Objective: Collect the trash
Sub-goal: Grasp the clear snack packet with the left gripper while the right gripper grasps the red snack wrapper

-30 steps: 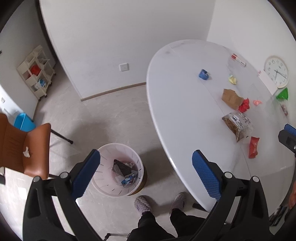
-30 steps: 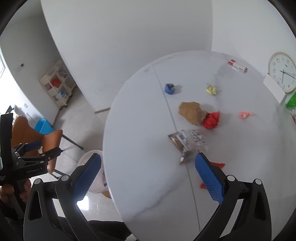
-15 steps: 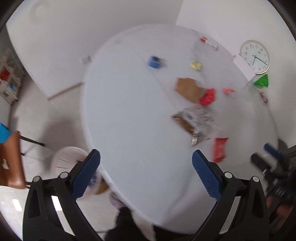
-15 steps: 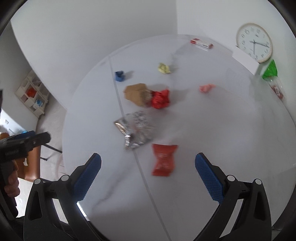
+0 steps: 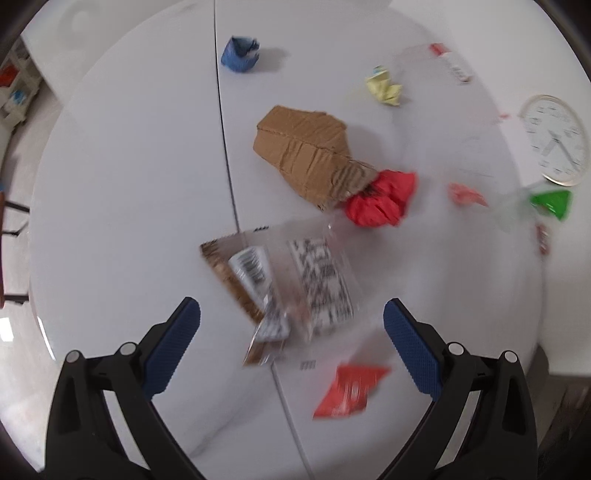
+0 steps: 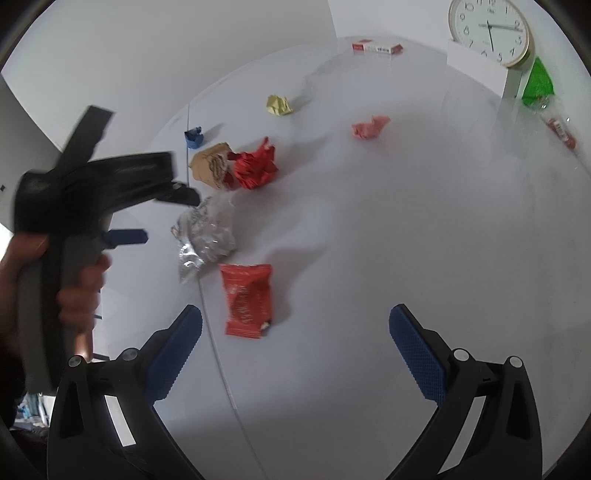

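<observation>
left gripper (image 5: 291,325) swinging off the floor bin onto the table — jaws apart, hanging over the clear wrapper (image 5: 284,280) | right gripper (image 6: 295,332) spread, empty, nearing the red packet (image 6: 246,300) | pickup likely next

Right gripper (image 6: 295,332) fingers wide apart above red wrapper (image 6: 246,301); left gripper (image 6: 162,214) over crinkled clear bag (image 6: 207,232).

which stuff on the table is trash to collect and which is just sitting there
Trash to collect:
red snack wrapper
clear crinkled bag
torn cardboard
red paper ball
yellow wad
pink wad
blue wad

Just lying about:
wall clock
red-and-white box
</observation>
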{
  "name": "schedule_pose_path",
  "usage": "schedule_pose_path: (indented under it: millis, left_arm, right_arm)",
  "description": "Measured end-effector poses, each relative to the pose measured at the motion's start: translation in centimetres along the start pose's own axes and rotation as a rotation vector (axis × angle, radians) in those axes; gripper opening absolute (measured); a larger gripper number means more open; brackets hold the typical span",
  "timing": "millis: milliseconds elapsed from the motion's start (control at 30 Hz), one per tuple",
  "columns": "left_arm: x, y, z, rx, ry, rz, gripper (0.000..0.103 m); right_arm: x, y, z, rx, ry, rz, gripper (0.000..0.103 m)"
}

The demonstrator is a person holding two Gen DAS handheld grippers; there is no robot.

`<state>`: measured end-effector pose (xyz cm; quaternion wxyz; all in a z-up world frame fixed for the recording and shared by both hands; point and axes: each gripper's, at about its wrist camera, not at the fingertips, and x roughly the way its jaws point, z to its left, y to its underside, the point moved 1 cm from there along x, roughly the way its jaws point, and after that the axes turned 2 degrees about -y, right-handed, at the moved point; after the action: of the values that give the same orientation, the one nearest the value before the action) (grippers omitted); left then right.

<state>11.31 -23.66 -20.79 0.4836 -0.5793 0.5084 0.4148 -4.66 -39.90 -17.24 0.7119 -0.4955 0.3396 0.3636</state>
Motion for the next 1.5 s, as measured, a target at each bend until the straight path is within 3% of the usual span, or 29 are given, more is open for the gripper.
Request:
schedule_pose_path:
  millis: [133,267,333,433,567,667,900,1133,1200,1300,1367,1400,1433,1500]
  left_arm:
    - [2.9,-1.1,-1.1,-0.025,-0.095,0.066,0.095]
    - [4.0,-1.4,-1.2,-0.056,-0.125,0.078,0.094]
    - [3.8,-1.4,-1.1,-0.057,-0.130,0.064,0.080]
    - [3.8,-1.3,-0.7,-0.062,-0.116,0.076,0.070]
    - [3.3,-0.8,-0.3,-0.060,-0.089,0.059,0.065]
    - [2.6,-0.5,-0.2,-0.061,-0.038,0.055,0.060]
    - [-0.2,1.1,1.3,-0.049,0.019,0.025,0.060]
    - [-4.8,4.2,6.0,-0.015,-0.047,-0.075,0.060]
    - [-5.6,4.5,7.8,-0.020,-0.073,-0.090,0.060]
    - [-6.9,5.4,10.6,-0.050,-0.087,-0.110,0.060]
    - [-7.6,6.1,12.6,-0.064,-0.103,-0.126,0.060]
    - [-7.9,6.3,13.3,-0.069,-0.108,-0.134,0.060]
    - [-8.3,6.7,14.2,-0.075,-0.114,-0.143,0.060]
    - [-9.0,7.4,15.9,-0.091,-0.118,-0.153,0.060]
  right_arm:
    - [1.0,0.0,-2.0,-0.003,-0.021,0.016,0.101]
    - [1.7,-0.2,-3.9,0.007,-0.039,0.025,0.101]
    - [2.0,-0.3,-4.6,0.009,-0.045,0.025,0.100]
    - [2.4,-0.4,-5.2,0.003,-0.050,0.023,0.100]
    - [2.6,-0.5,-5.2,-0.006,-0.061,0.023,0.100]
    - [2.7,-0.5,-4.6,-0.023,-0.073,0.020,0.100]
    - [4.0,-0.4,-1.7,-0.078,-0.098,0.033,0.100]
    - [6.8,0.0,3.0,-0.100,-0.045,0.040,0.100]
    - [7.8,0.1,4.0,-0.105,-0.012,0.041,0.095]
    - [9.4,0.1,5.0,-0.105,0.034,0.068,0.078]
    - [9.9,0.2,5.2,-0.107,0.056,0.081,0.061]
    - [10.1,0.3,5.3,-0.108,0.064,0.086,0.058]
    - [10.0,0.3,5.4,-0.118,0.085,0.078,0.043]
    - [10.0,0.3,5.5,-0.118,0.077,0.088,0.041]
